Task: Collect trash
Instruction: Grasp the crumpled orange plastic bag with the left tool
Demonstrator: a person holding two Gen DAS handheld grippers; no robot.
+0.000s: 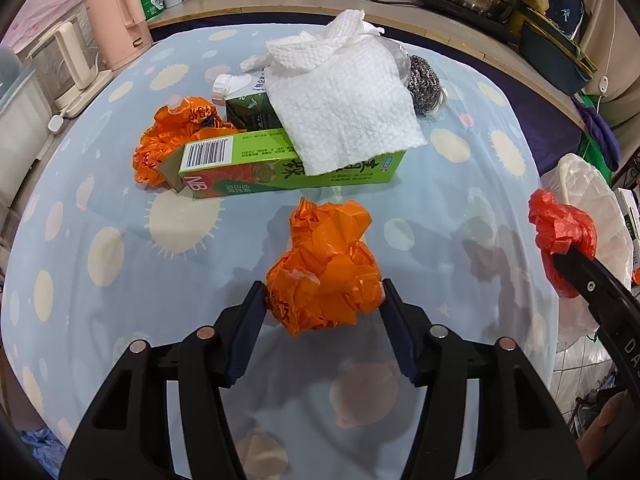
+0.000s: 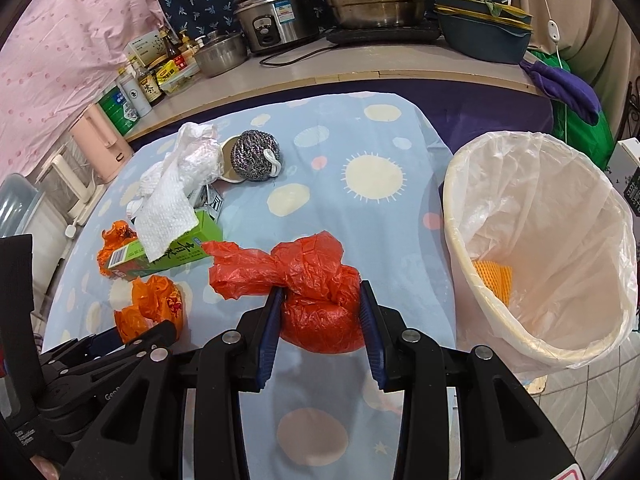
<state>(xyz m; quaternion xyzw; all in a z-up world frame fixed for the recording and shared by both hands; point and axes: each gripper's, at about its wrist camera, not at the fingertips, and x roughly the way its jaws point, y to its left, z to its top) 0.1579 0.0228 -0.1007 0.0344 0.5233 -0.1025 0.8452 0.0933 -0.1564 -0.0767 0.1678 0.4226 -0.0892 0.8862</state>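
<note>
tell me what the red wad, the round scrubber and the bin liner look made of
Red wad: thin glossy plastic film, crinkled and creased. Scrubber: coiled metal wire, probably steel, grey and glinting. Bin liner: thin translucent plastic, pale rim showing through.

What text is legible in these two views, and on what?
"NB": end of the green box, next to its barcode.
Large Chinese characters on the green box: visible, upside down in the left wrist view, not read with confidence.
"DA": partial lettering on the right gripper body.
Bottle labels on the counter, rice cooker sticker, orange bag print: too small or crumpled.
</note>
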